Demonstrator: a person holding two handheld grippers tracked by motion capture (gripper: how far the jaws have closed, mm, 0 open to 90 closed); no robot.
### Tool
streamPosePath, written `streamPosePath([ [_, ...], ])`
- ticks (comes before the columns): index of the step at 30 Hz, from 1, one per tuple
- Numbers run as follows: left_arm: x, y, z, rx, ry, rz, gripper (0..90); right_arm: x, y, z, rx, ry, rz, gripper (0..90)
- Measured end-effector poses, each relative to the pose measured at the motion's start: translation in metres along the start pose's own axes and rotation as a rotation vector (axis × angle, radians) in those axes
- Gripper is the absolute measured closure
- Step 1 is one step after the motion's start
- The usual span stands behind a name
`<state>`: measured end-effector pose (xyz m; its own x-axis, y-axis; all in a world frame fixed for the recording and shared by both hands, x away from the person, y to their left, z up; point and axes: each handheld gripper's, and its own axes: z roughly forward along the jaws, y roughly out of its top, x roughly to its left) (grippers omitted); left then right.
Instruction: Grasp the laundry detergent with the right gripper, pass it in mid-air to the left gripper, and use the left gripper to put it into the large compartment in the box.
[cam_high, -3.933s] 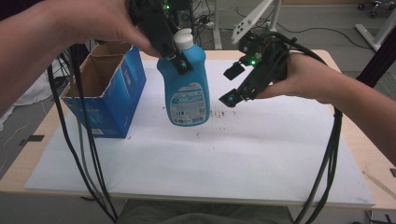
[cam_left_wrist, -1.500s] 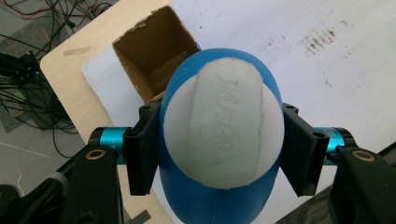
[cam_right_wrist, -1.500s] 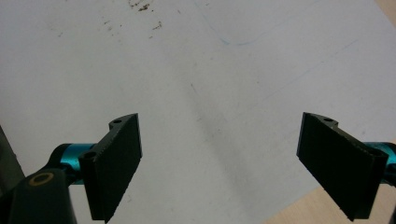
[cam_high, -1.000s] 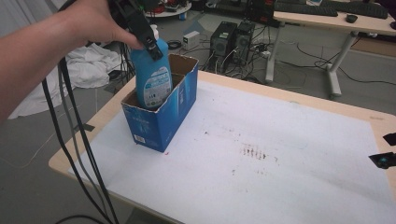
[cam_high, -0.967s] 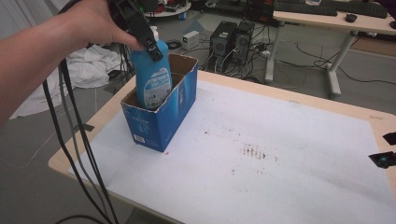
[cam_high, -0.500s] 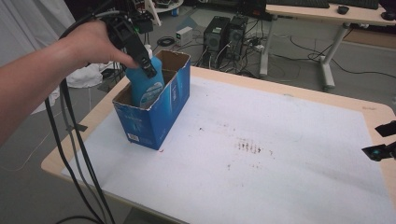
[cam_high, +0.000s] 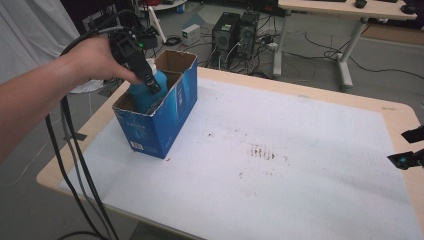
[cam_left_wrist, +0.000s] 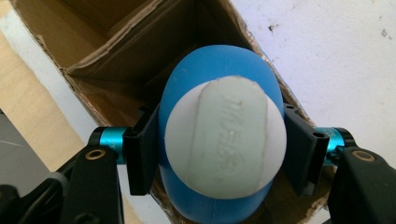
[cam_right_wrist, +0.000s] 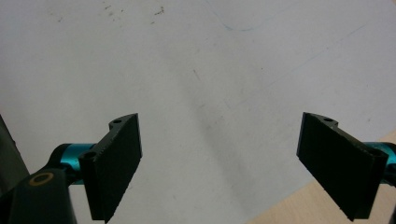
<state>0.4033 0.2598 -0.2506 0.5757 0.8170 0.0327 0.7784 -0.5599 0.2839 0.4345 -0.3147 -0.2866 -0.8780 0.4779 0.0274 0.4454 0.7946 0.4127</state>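
The left claw (cam_left_wrist: 223, 154) is clamped on the neck of the blue detergent bottle (cam_left_wrist: 219, 70), 1 black pad against each side just below the white flip cap (cam_left_wrist: 226, 142). Compared with the frame 1 second earlier, the bottle has dropped: most of its body then stood above the rim of the blue cardboard box (cam_high: 165, 120), whereas only its shoulder and cap now rise above that rim. The insertion is therefore judged nearly complete, with release as the probable remaining step; whether the base rests on the box floor cannot be determined. The bottle stands upright in the compartment of the box nearer the person, behind a brown cardboard divider (cam_left_wrist: 112, 51). The box sits at the left of the white-covered desk (cam_high: 300, 165). The right claw (cam_right_wrist: 219, 163) is spread wide and empty above the bare desk surface, well apart from the box.
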Motion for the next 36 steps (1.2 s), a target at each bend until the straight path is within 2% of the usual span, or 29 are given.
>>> streamPosePath([
  [2,0.000,-0.001,0.002,0.002,-0.002,0.003,38.1,0.000,-0.001,0.000,0.002,0.002,0.002,13.6],
  [7,0.000,-0.002,0.008,0.021,-0.001,0.046,38.1,0.000,-0.002,0.000,0.000,0.002,0.004,13.6],
  [10,0.000,-0.003,0.011,0.021,0.002,0.053,38.1,0.000,-0.002,0.000,0.002,0.002,0.002,13.6],
  [23,0.001,-0.007,0.025,0.038,-0.007,0.068,38.0,0.000,-0.001,0.002,0.010,0.007,0.000,13.6],
  [36,0.003,-0.008,0.026,0.027,-0.016,0.072,37.7,0.000,-0.002,0.004,0.015,0.011,0.001,13.6],
])
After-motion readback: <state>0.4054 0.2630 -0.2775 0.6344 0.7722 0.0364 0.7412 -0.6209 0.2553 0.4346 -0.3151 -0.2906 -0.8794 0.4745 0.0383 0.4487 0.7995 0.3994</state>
